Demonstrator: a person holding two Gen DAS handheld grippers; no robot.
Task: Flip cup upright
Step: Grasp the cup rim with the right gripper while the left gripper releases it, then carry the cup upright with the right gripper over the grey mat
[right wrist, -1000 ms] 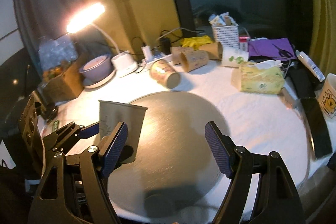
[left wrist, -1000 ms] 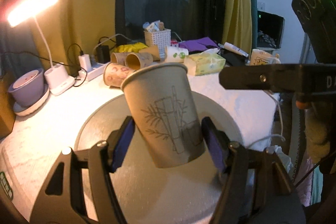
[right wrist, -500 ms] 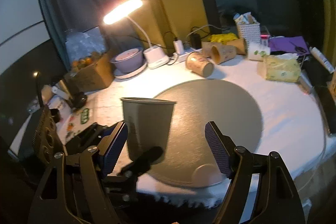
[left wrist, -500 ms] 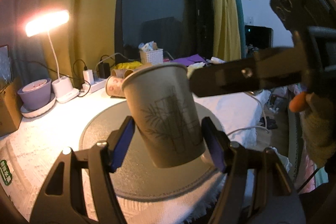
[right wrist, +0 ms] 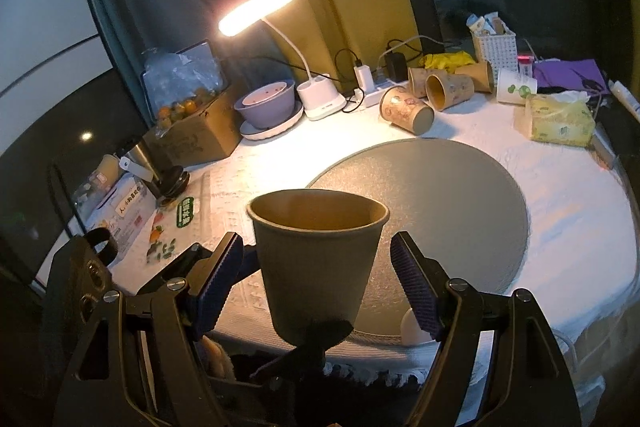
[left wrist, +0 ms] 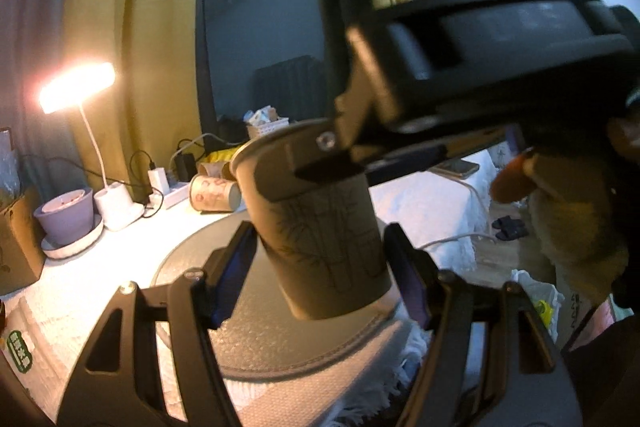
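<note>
Now lifted off the round mat (right wrist: 440, 195), the paper cup (right wrist: 316, 267) is sitting mouth-up, clamped in the left gripper (left wrist: 320, 267); the right gripper (right wrist: 316, 275) is straddling it, fingers apart.

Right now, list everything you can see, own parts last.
paper cup: 1, grey-brown, upright, held in the air
round mat: 1, grey, centre of the table
tablecloth: 1, white, under the mat
lying cups: about 4, brown patterned, behind the mat
white cup: 1, green print, on its side beside them
desk lamp: 1, white, lit, back left
bowl: 1, lilac, beside the lamp base
tissue pack: 1, yellow-green, back right
basket: 1, white, at the back
left gripper: jaws shut on the cup's base
right gripper: jaws open either side of the cup, apart from it
</note>
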